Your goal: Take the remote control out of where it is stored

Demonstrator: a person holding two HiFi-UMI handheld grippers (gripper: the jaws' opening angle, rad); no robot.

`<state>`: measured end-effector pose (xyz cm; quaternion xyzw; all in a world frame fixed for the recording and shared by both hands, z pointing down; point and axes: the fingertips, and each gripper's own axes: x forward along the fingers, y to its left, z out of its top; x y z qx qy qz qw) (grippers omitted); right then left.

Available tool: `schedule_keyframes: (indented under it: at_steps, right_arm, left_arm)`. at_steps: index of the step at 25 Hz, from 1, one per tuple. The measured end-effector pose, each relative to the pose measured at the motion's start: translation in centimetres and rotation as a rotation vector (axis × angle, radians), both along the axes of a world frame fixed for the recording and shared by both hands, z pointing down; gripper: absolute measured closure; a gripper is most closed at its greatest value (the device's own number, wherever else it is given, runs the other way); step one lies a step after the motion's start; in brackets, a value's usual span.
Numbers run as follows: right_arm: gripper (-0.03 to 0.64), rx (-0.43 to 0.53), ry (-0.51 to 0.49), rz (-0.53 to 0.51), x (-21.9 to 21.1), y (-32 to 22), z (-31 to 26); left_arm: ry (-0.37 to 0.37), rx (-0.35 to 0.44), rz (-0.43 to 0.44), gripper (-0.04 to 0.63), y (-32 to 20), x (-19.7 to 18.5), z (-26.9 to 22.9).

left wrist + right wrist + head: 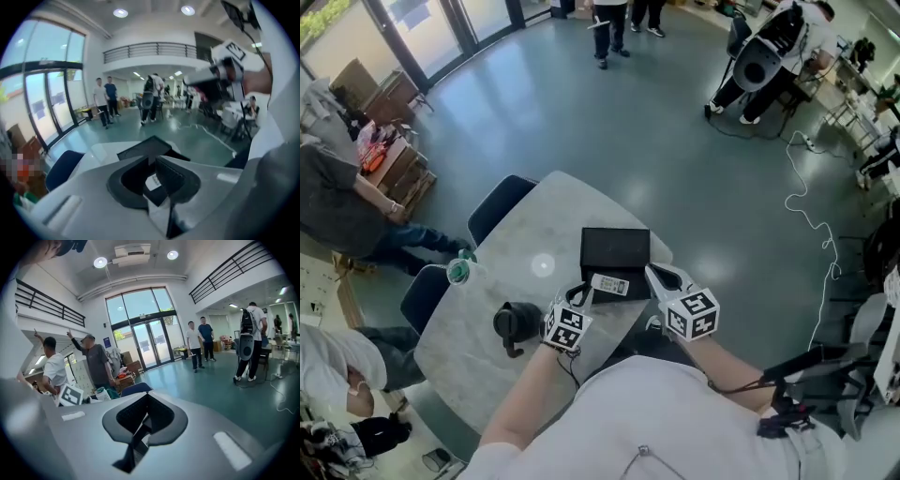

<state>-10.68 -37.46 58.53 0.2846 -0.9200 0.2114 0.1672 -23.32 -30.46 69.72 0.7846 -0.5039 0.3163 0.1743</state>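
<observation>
One remote control (609,284), white, is found right at the near edge of the black box (615,246), pinched at its end in the left gripper (581,296). In the left gripper view the jaws are seen clamped on it, with a white printed bit of the remote (151,182) squeezed between them. Whether it's lifted clear of the box or resting on the rim can't be told.

The box is set on a pale, marble-looking table (539,220) with rounded edges. A black round thing (516,323) is parked on the table off to the left, and a small green-topped cup (459,272) is seen near the far left rim. Two dark blue chairs (495,208) (422,292) are tucked in on that side.

The room is big and open, with a blue-grey floor (581,112), tall glass doors (140,341) and a railed balcony (150,49) up top. People (609,23) are stood around further off, and a white cable (811,220) is snaked over the floor on the right.

Both forearms are stretched forward from the bottom of the head view, the left one (520,403) bare. The right gripper (654,275) is held just beside the box's near right corner, jaws pressed together with nothing between them.
</observation>
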Motion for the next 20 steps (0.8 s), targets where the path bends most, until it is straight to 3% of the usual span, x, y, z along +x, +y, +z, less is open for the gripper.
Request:
schedule_keyframes:
  at_steps: [4,11,16,20]
  right_arm:
    - [0.591,-0.029,0.013,0.081,2.3,-0.1,1.4]
    - [0.591,-0.087,0.055,0.251,8.6,-0.2,4.8]
    - [0.591,-0.117,0.073,0.333,11.7,0.0,6.3]
    - [0.591,-0.137,0.09,0.383,13.5,0.6,6.8]
  left_arm:
    - [-0.244,-0.113,0.275,0.514,-1.0,0.8,7.2]
    - [-0.527,-0.285,0.687,0.439,-1.9,1.5,18.5]
    - [-0.608,-0.375,0.893,0.395,-1.9,2.3,22.9]
    - [-0.63,-0.421,0.973,0.346,-1.9,3.1,24.9]
